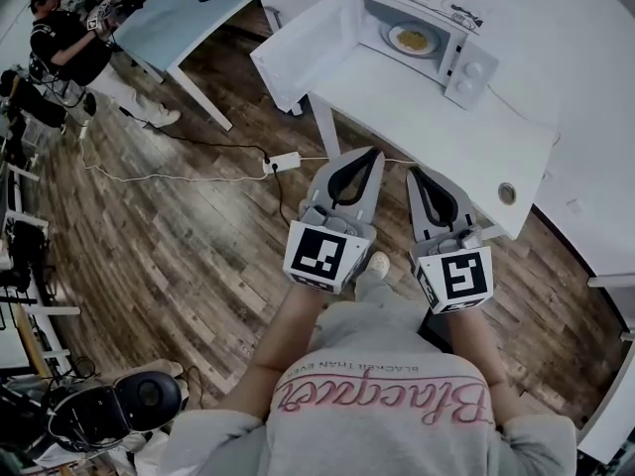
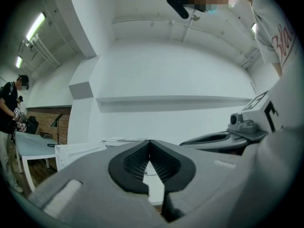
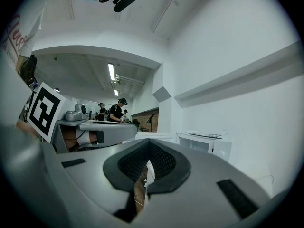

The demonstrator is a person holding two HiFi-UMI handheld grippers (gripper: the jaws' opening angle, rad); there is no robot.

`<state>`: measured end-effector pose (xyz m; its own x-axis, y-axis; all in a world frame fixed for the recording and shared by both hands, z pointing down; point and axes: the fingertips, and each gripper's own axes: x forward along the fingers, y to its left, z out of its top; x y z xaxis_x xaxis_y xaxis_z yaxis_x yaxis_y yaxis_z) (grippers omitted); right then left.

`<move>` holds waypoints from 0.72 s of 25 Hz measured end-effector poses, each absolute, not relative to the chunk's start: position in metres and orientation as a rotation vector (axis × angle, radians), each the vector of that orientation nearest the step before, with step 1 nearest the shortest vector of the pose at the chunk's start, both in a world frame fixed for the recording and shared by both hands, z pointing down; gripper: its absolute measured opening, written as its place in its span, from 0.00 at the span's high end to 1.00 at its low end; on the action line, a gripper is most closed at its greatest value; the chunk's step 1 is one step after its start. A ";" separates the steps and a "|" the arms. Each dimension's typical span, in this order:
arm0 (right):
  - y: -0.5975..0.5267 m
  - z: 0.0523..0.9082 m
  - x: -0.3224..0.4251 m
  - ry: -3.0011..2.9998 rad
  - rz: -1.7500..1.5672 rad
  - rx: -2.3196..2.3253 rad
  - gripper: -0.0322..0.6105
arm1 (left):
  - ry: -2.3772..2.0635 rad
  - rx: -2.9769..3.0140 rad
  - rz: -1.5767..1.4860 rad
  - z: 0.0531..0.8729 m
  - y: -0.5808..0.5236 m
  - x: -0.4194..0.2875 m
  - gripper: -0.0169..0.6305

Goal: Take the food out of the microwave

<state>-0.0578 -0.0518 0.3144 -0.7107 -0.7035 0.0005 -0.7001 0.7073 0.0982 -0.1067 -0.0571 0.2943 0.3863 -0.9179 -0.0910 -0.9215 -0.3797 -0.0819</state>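
Presently: left gripper [image 1: 373, 153] and right gripper [image 1: 416, 173], jaws pressed together, both empty; food [image 1: 413, 38] inside the open microwave [image 1: 468, 69], well ahead of both. Best to part the jaws before reaching in level.

Microwave [image 1: 466, 65] mouth open, facing the near table edge. Door [image 1: 298, 56] swung fully out to its left, off the entry line. Table [image 1: 427, 117] top bare in front. Plate [image 1: 413, 38] alone inside, cavity walls close around.

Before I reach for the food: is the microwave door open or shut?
Open: the door stands swung aside; the plate of food shows inside the microwave.
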 end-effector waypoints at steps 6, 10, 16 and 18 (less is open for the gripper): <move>-0.109 0.312 -0.055 -2.864 -0.108 1.214 0.93 | 1.651 -2.539 0.030 0.292 -0.116 -0.106 0.97; -0.140 0.315 -0.059 -2.872 -0.092 1.199 0.93 | 1.661 -2.550 0.037 0.296 -0.151 -0.109 0.97; -0.175 0.319 -0.058 -2.867 -0.062 1.221 0.93 | 1.642 -2.564 0.018 0.300 -0.188 -0.105 0.97; -0.184 0.317 -0.057 -2.873 -0.068 1.220 0.93 | 1.649 -2.552 0.032 0.296 -0.197 -0.107 0.97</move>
<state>-0.0573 -0.1836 0.3171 -0.6945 -0.7195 0.0009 -0.7186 0.6937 0.0476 -0.1072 -0.1972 0.2960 0.4124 -0.9080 -0.0734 -0.9102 -0.4073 -0.0751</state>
